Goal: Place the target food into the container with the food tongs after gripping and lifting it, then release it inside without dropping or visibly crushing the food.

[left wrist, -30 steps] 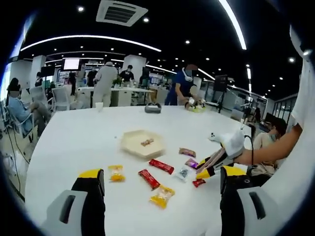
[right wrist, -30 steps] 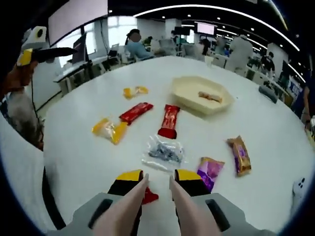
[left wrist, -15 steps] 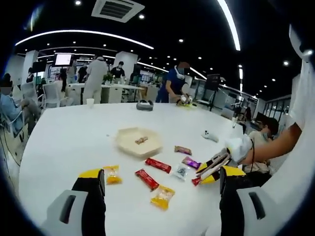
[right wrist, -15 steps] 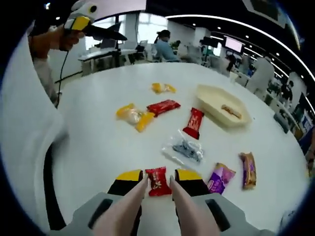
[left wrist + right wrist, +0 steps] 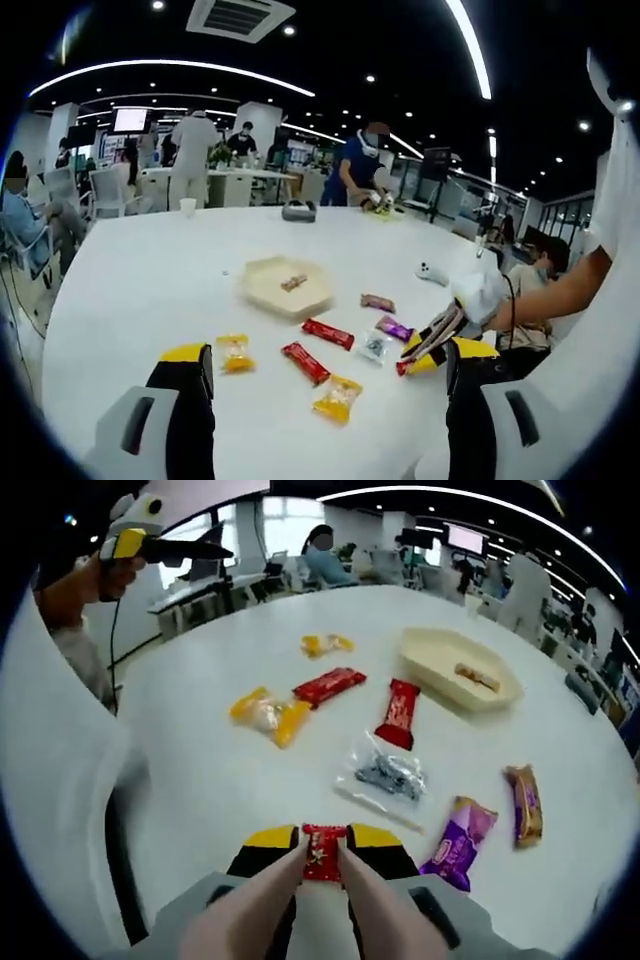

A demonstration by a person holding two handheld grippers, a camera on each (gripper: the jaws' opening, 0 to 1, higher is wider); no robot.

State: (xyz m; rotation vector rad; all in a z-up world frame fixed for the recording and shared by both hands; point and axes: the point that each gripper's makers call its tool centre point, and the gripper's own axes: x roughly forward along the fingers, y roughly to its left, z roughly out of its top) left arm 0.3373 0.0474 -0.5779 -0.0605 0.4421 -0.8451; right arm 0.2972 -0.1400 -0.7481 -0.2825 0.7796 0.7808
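In the right gripper view, my right gripper (image 5: 322,838) is shut on a pair of beige food tongs (image 5: 262,908). The tong tips pinch a small red wrapped candy (image 5: 322,846) just above or on the white table; I cannot tell which. The beige hexagonal container (image 5: 440,655) lies far right with one snack (image 5: 475,677) in it. In the left gripper view, my left gripper (image 5: 325,372) stands wide open with nothing between its jaws. The right gripper (image 5: 432,342) enters from the right there, with the red candy (image 5: 403,368) at the tong tips. The container (image 5: 288,290) sits mid-table.
Wrapped snacks lie between tongs and container: a clear packet (image 5: 383,777), two red bars (image 5: 398,713) (image 5: 329,685), a yellow snack (image 5: 265,712), a purple packet (image 5: 460,830), a brown one (image 5: 526,802). A white controller (image 5: 430,272) lies farther off. People sit and stand beyond the table.
The tong tips have come together on the red candy, which lay loose between them half a second ago. The right view has shifted a little. The left gripper stays open.
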